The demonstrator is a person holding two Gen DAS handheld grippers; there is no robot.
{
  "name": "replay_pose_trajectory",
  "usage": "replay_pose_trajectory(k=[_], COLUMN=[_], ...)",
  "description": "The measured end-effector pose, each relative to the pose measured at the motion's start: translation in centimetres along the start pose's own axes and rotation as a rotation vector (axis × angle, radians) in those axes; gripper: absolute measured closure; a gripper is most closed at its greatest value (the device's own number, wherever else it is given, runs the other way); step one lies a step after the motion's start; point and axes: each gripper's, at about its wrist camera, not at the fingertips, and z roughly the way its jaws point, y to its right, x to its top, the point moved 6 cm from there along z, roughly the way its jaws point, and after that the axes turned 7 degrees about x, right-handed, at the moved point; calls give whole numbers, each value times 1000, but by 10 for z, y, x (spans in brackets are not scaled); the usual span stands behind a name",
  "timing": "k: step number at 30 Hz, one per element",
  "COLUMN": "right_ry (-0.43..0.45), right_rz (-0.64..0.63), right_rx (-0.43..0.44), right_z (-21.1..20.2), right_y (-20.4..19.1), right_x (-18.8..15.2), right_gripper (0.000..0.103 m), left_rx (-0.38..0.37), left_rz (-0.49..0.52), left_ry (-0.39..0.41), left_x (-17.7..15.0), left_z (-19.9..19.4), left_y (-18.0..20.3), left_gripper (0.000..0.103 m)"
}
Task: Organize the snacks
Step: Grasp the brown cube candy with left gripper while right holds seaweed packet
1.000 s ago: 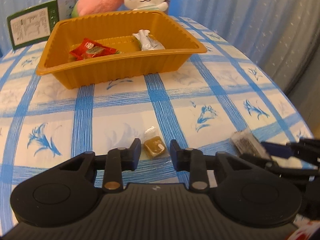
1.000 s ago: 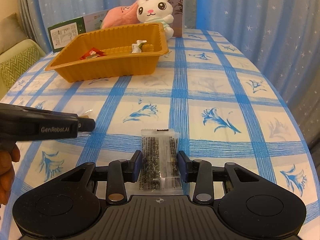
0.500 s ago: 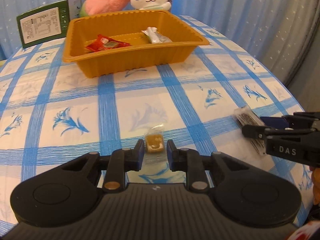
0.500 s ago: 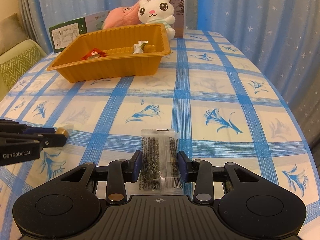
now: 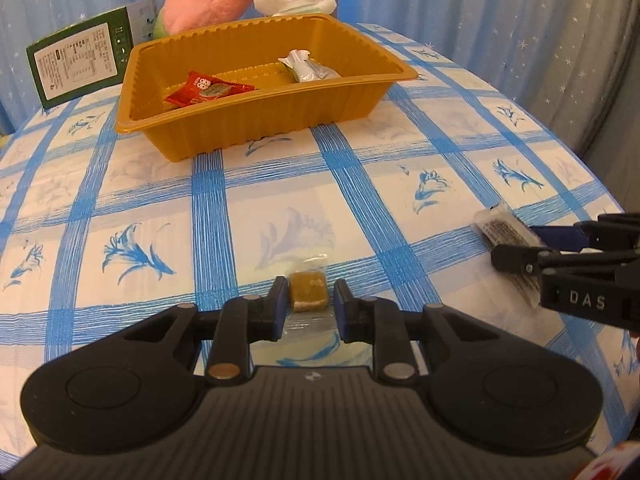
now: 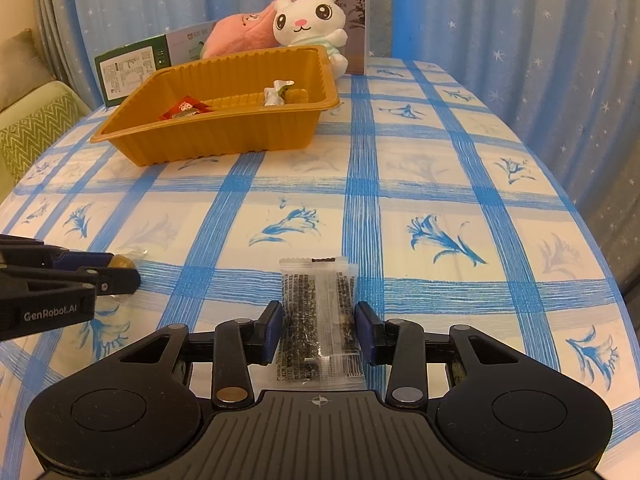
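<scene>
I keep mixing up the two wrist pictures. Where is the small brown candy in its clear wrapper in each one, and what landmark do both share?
Left wrist view: the brown candy sits bottom centre, between the left claw's fingers.
Right wrist view: the same candy peeks out at the far left edge, at the tip of that claw.
Shared landmark: the orange tray at the table's far end.
</scene>
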Motion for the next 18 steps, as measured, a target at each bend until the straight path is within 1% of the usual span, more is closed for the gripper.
replay_pose_trajectory(k=[14,18], right_ry=[-14,8], right_rz=[-35,-37], right_rx=[-15,-1], right_z=[1,-6], right_y=[-4,-8], right_x=[-1,0], right_gripper=[64,65], left_rx=[-5,-2], left_rz=[-42,-48], left_ry=[-11,-7], left_x=[-23,-29], left_z=[-24,-33], left_y=[-10,-14], left_gripper=[84,84])
